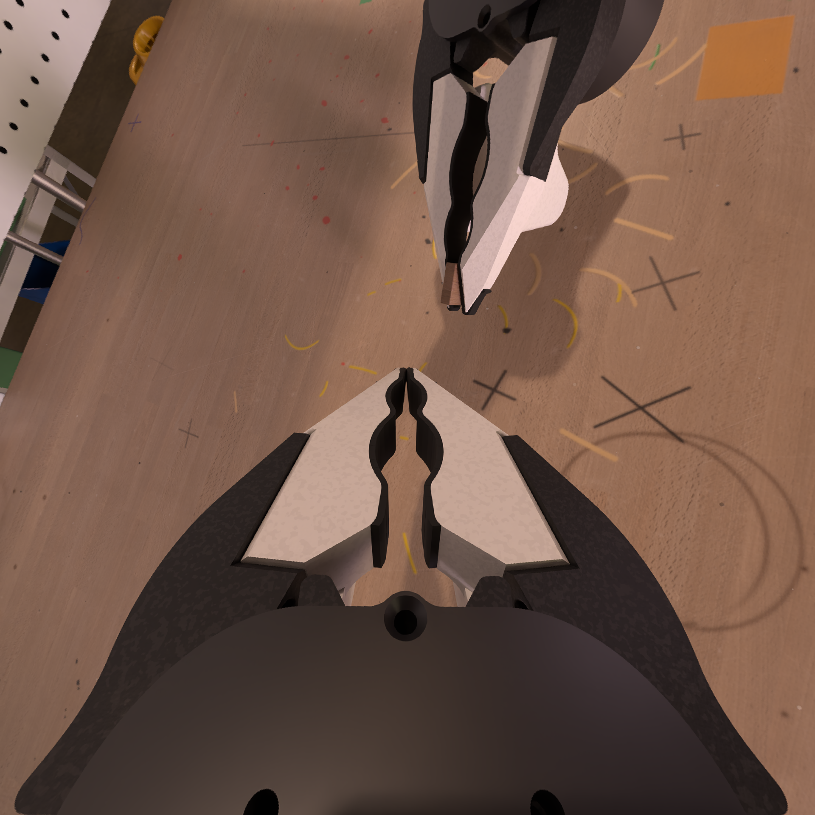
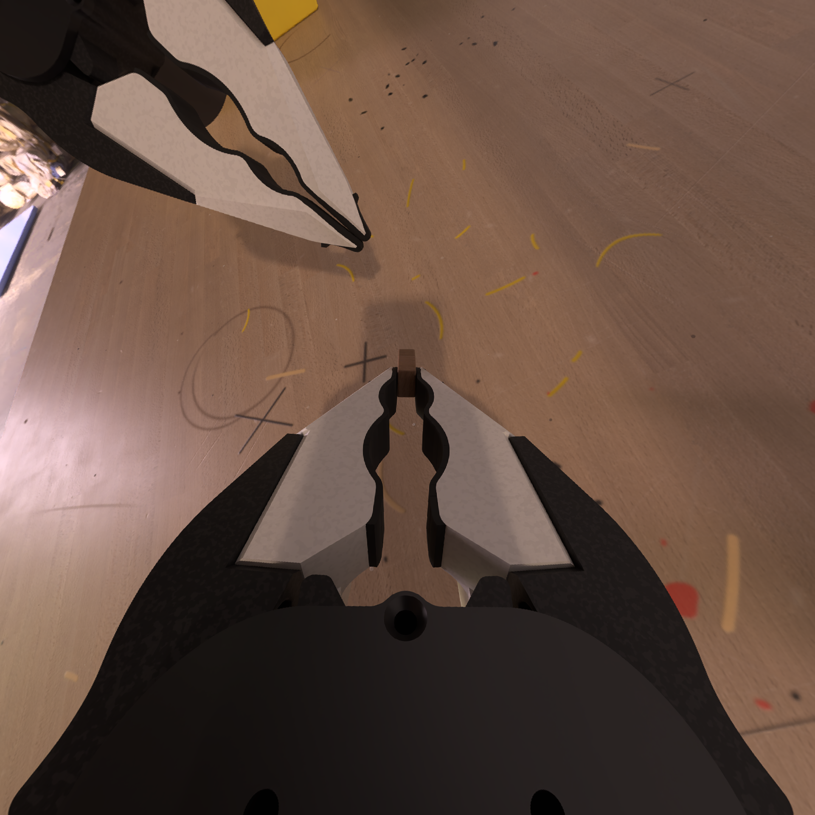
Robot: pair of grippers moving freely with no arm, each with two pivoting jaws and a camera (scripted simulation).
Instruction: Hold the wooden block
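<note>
Between right tool (image 2: 406,372) tips, wooden block (image 2: 406,375).

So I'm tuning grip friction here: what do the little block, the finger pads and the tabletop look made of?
Wooden block: dark brown wood, matte, faint grain; pinched at the right gripper tips.
Finger pads: black, matte, wavy profile, probably rubber or plastic.
Tabletop: light wood, visible grain, slight sheen, with paint specks and pencil marks.

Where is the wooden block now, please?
The wooden block is pinched between the right gripper fingertips, centre of the right wrist view, above the workbench, near the shut left gripper.
</note>
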